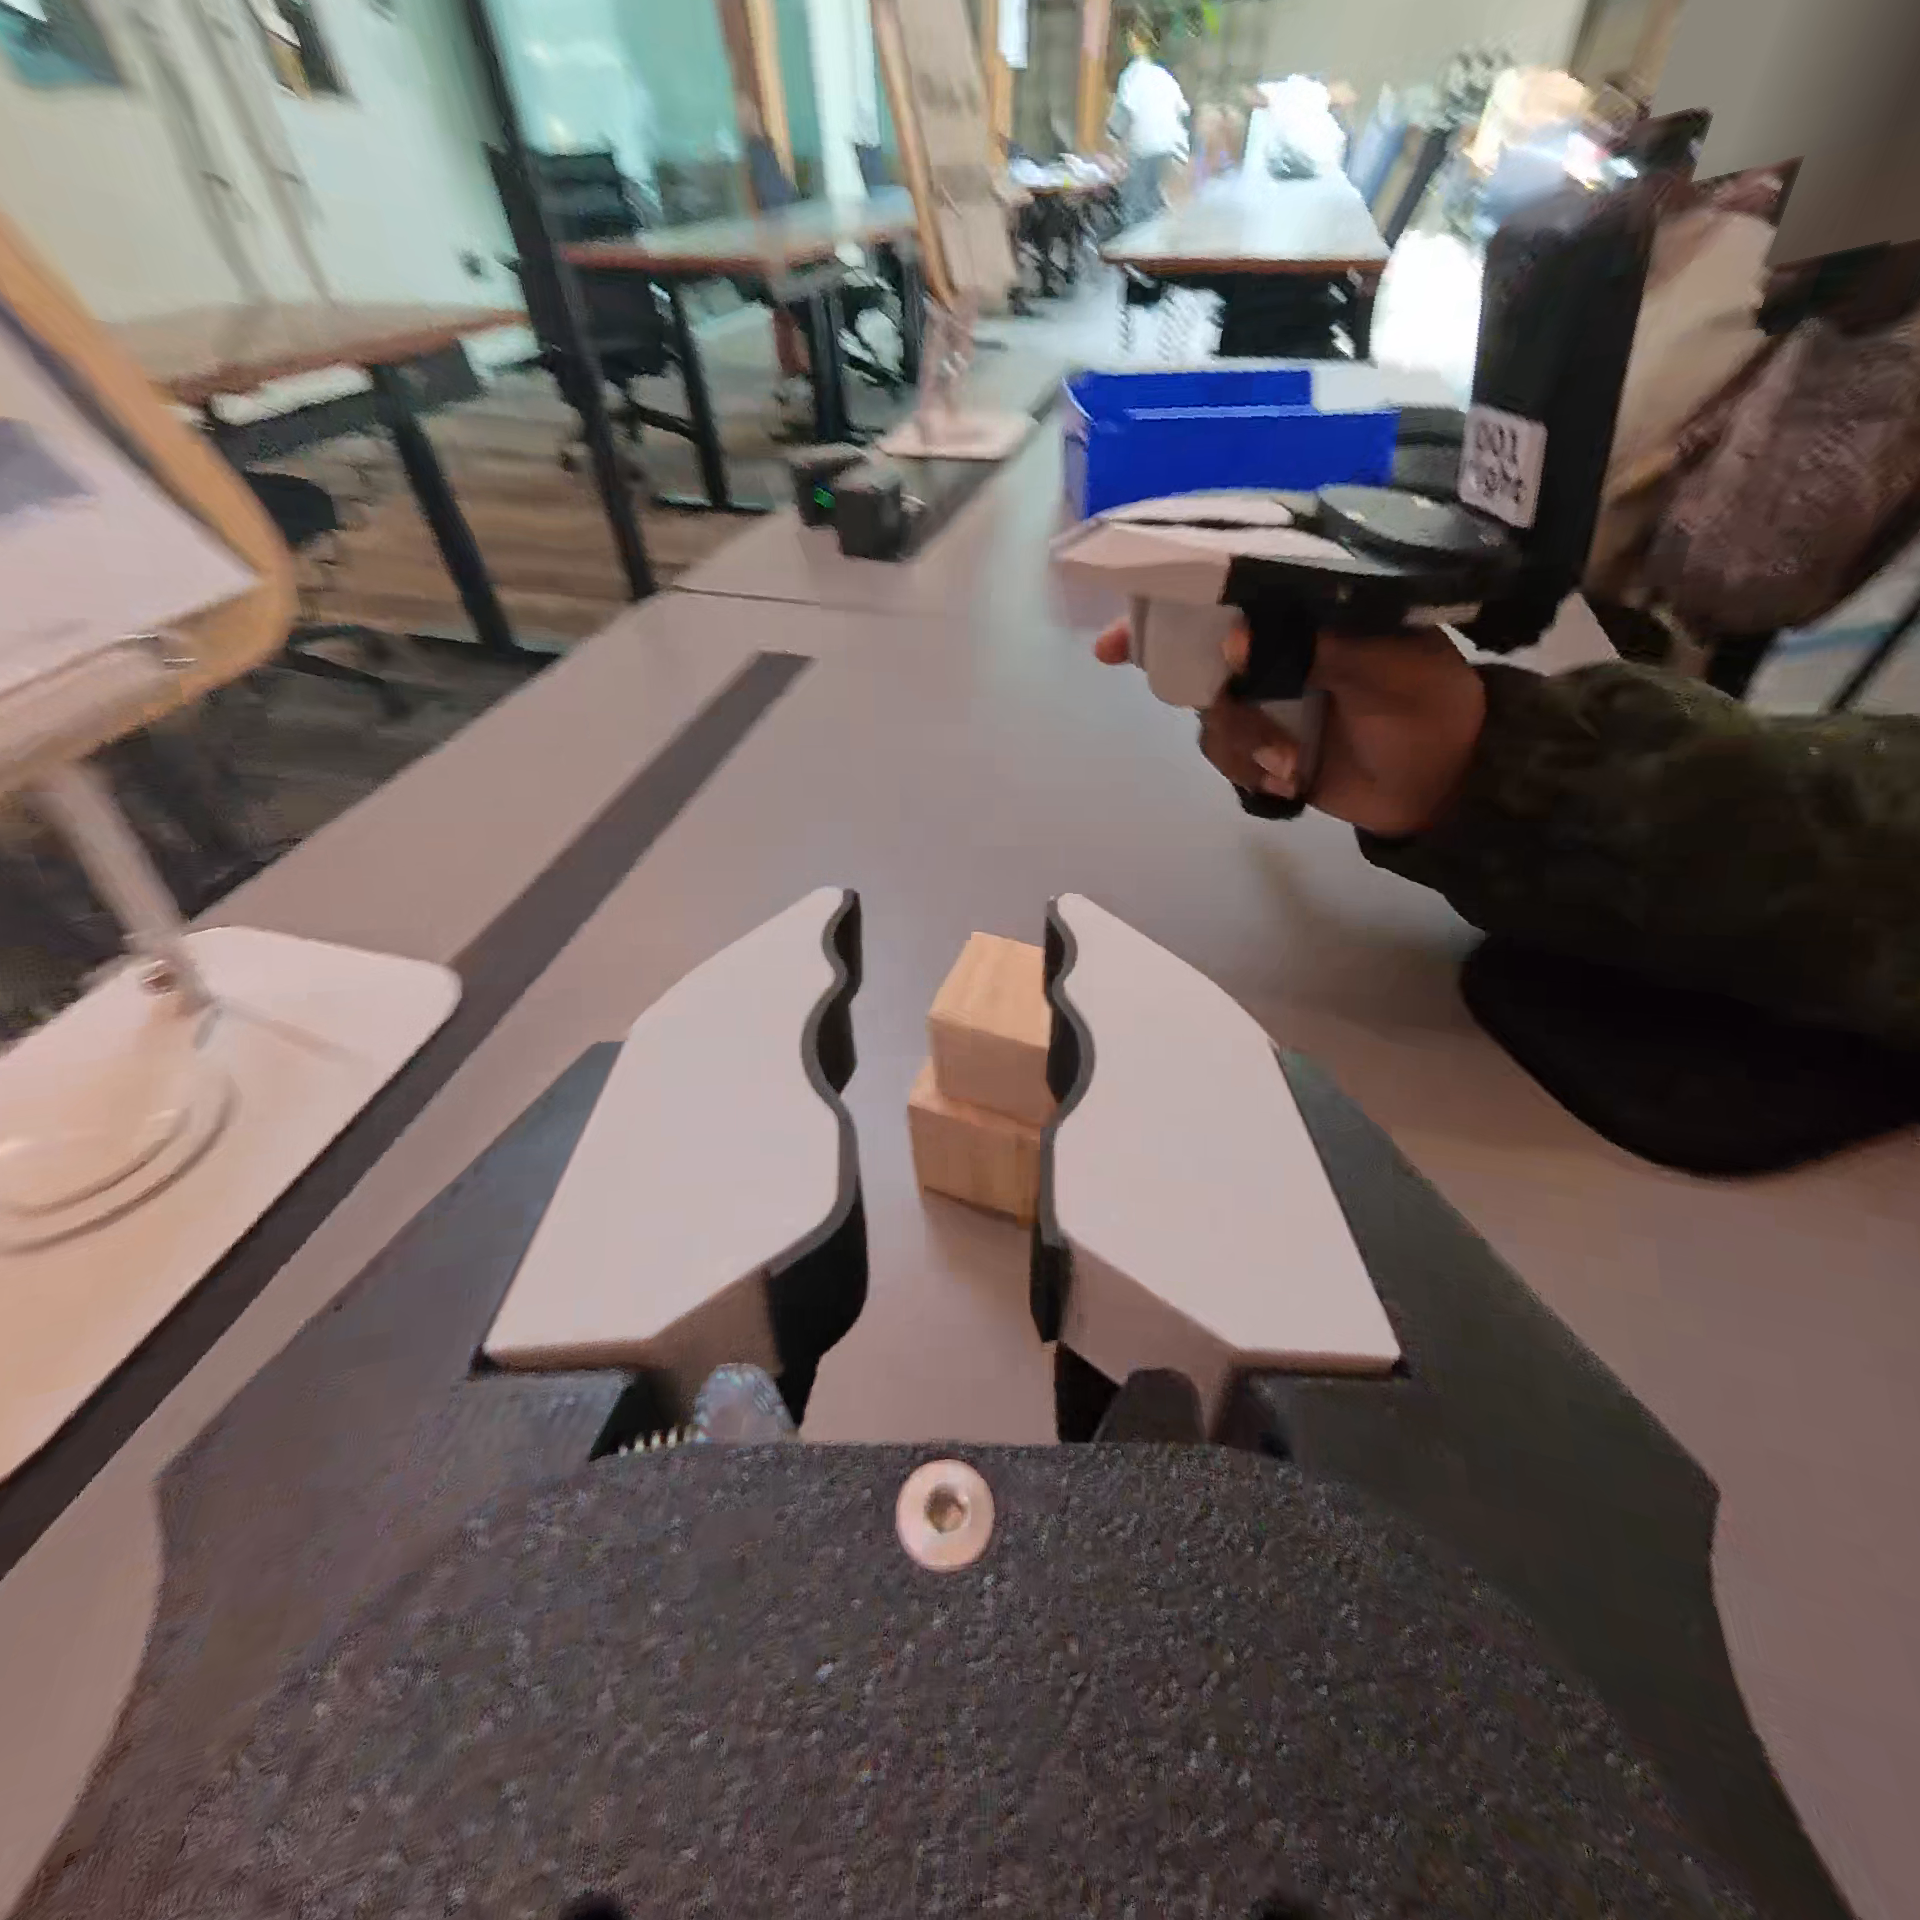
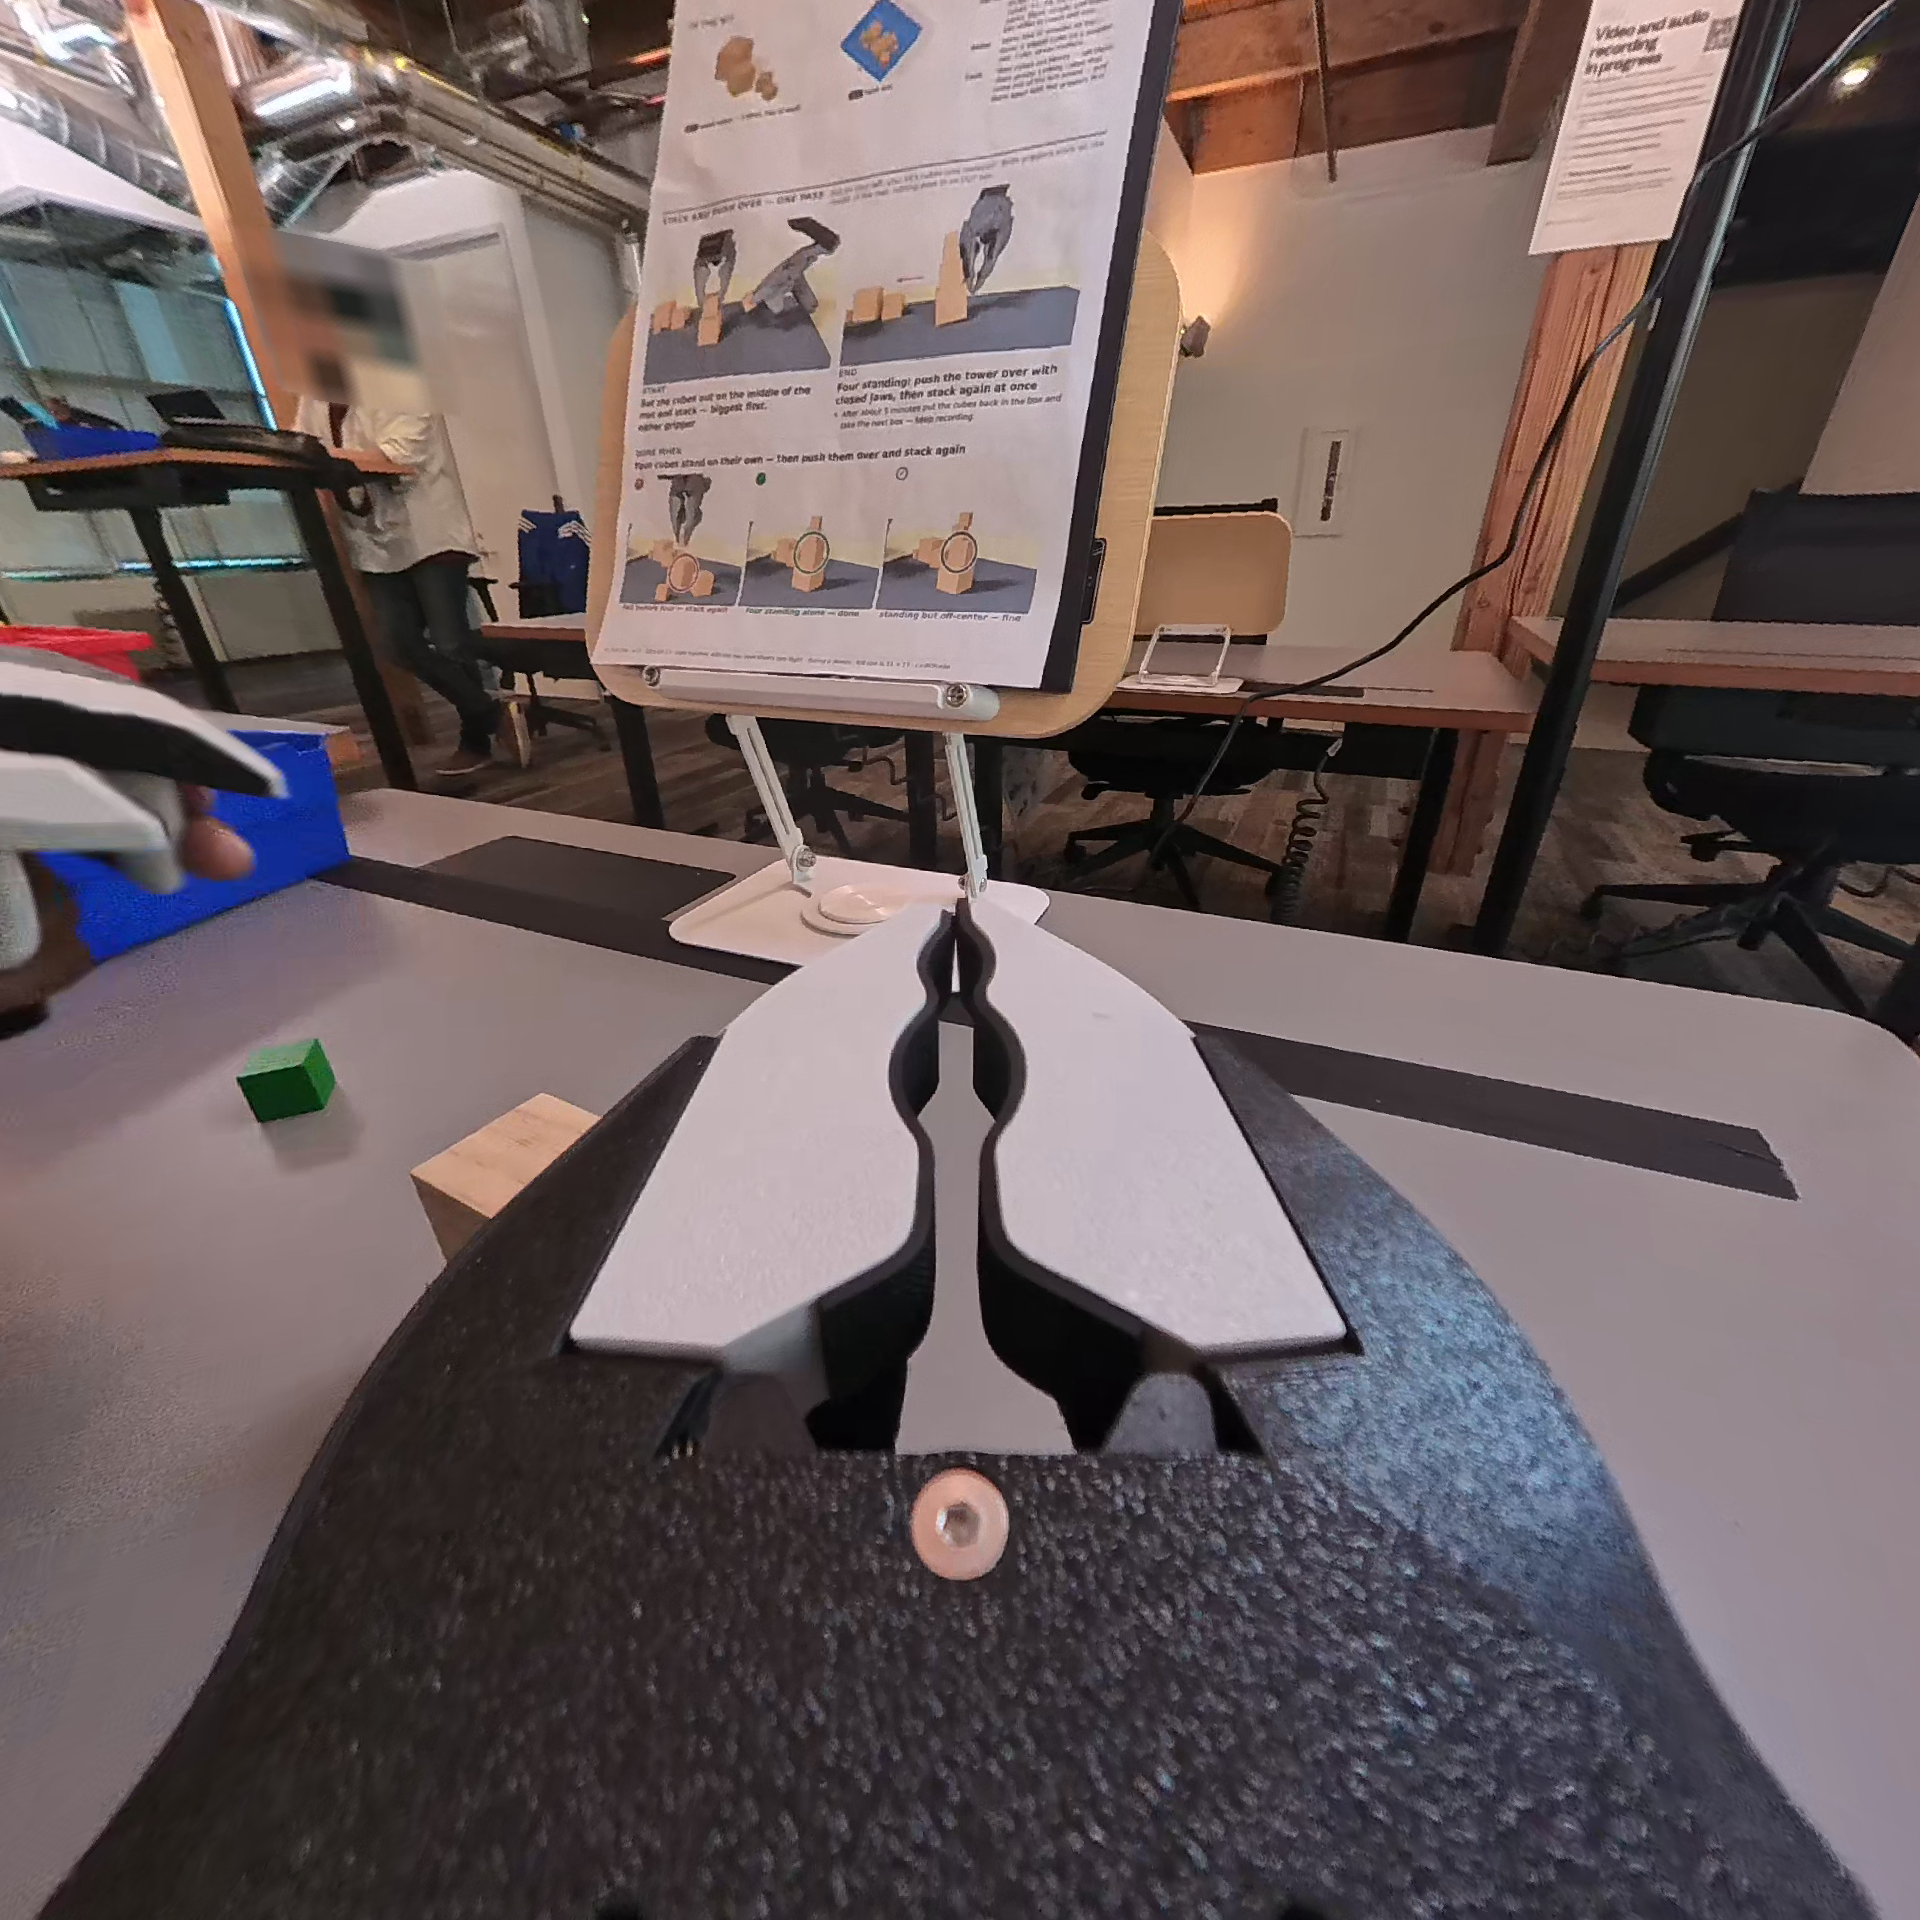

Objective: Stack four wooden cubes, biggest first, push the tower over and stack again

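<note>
Left gripper (image 1: 952, 914) open around stacked wooden cubes (image 1: 992, 1081); right gripper (image 2: 957, 914) closed

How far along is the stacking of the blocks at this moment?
Done: the upper block sits, slightly askew, on the lower block. In hand: the left gripper is open around the upper one and does not clamp it; the right gripper is shut and empty. Left: a green cube and a third wooden block lie singly on the table.
</note>
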`<act>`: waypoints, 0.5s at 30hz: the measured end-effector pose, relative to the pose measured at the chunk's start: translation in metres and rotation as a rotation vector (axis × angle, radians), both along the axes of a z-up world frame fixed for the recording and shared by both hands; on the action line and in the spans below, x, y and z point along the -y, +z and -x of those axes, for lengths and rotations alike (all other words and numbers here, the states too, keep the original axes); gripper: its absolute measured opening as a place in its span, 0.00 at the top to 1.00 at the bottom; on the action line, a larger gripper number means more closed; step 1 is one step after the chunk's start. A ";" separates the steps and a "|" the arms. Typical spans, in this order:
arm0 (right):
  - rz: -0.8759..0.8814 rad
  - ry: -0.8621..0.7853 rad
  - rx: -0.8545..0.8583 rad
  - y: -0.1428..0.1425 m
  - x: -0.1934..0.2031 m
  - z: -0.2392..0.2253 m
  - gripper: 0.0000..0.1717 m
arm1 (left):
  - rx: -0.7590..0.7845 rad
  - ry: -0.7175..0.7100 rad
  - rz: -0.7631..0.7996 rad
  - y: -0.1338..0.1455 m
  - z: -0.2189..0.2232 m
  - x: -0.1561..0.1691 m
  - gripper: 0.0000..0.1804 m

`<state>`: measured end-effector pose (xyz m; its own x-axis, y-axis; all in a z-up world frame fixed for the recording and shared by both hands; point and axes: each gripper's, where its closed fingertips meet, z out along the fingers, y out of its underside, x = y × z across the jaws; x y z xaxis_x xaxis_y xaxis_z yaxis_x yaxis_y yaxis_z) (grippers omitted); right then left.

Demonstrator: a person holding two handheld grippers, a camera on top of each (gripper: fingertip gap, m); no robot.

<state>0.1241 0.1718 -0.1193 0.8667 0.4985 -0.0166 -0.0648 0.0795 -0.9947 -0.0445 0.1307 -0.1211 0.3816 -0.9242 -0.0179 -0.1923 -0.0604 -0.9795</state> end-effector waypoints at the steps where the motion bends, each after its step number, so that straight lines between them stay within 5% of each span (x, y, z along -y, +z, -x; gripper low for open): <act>1: 0.000 0.001 0.001 0.000 0.000 0.000 1.00 | 0.028 0.071 -0.021 0.005 0.019 -0.001 0.88; 2: 0.001 0.002 0.003 -0.001 0.000 0.001 1.00 | 0.055 0.141 -0.041 0.009 0.039 0.000 1.00; 5: 0.005 0.007 0.005 -0.002 0.000 0.003 1.00 | 0.097 0.279 -0.020 0.008 0.094 0.016 1.00; 15: 0.032 0.025 0.011 -0.008 0.001 0.009 1.00 | -0.096 0.788 0.002 -0.036 0.263 0.062 1.00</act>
<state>0.1156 0.1712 -0.1270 0.8543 0.5192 -0.0236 -0.0558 0.0466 -0.9974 -0.3071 0.0683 -0.1574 0.9201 -0.3829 -0.0825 -0.1756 -0.2151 -0.9607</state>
